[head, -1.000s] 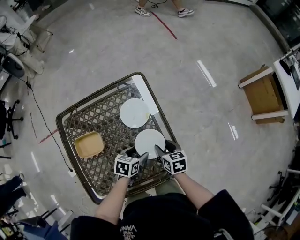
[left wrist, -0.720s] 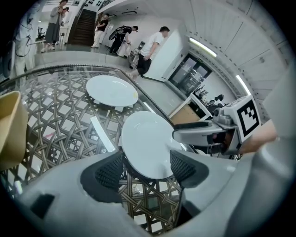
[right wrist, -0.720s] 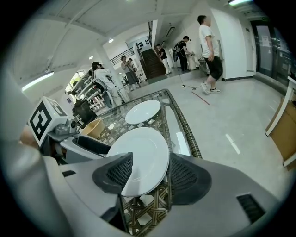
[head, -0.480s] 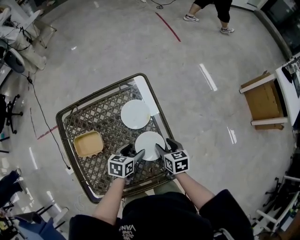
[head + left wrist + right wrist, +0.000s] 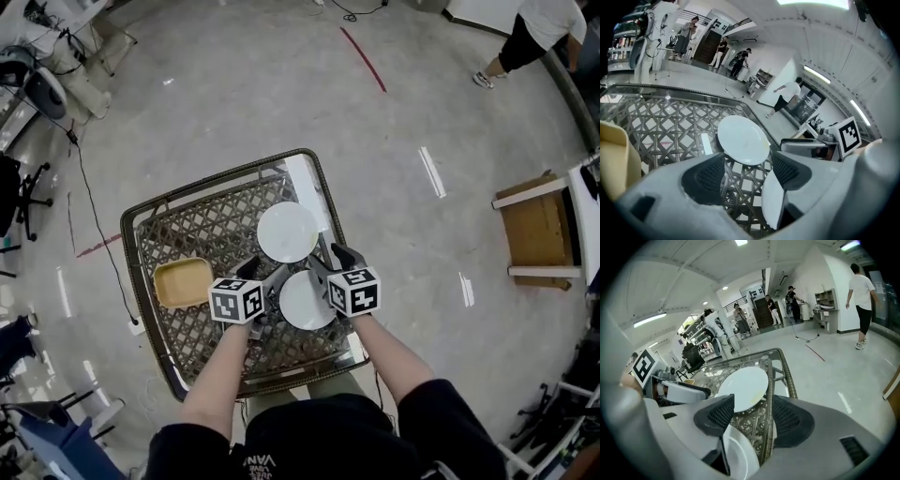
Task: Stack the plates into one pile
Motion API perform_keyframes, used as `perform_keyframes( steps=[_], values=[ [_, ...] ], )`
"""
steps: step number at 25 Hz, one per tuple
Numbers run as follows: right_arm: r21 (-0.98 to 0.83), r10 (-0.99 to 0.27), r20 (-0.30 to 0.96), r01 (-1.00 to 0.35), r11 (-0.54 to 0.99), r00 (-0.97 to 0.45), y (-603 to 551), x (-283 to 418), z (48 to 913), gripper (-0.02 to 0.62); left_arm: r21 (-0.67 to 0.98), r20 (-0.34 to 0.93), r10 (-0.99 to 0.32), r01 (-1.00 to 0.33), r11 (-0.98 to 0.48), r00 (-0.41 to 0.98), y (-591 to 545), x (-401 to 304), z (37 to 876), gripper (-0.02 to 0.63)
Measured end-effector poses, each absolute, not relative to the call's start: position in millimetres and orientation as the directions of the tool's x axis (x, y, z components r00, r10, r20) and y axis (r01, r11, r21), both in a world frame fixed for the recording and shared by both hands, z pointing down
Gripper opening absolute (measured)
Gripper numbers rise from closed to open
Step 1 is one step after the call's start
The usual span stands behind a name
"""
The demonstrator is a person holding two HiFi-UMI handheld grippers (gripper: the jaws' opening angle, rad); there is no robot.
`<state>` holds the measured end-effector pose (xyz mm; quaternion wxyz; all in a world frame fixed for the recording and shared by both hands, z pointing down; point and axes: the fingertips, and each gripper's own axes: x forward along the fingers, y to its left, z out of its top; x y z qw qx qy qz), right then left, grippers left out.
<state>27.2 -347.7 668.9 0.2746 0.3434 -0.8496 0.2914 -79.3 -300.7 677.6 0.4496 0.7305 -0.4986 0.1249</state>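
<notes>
Near plate [image 5: 306,302], frame centre: left hand-held gripper [image 5: 264,275] and right hand-held gripper [image 5: 328,262] now flank it, previously below it. Jaws of both spread, its rim inside each gap.

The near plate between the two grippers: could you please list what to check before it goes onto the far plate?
1. Grip on near plate: not ok. Left gripper and right gripper both have their jaws apart, with the rim beside one jaw only.
2. Far plate top bare: ok.
3. Path between the two plates free: ok.
4. Tan dish out of the way: ok, it sits left of both plates in the head view.
5. Near plate lifted off the wicker table: cannot tell.
</notes>
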Motion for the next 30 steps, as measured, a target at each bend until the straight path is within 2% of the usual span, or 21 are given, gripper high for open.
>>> perform_keyframes(
  steps=[13,22,30],
  values=[
    [-0.332,-0.365,0.718,-0.752,0.569,-0.593,-389,-4,700,0.235,0.533,0.678,-0.588,-0.846,-0.02,0.441,-337,-98,700,0.316],
    [-0.393,-0.354,0.694,-0.742,0.544,-0.627,-382,-6,697,0.221,0.558,0.656,-0.585,-0.829,-0.052,0.478,-338,-90,694,0.322],
    [-0.395,-0.4,0.652,-0.739,0.546,-0.644,-369,3,673,0.218,0.53,0.635,-0.586,-0.836,-0.144,0.503,-327,-82,672,0.321]
  ],
)
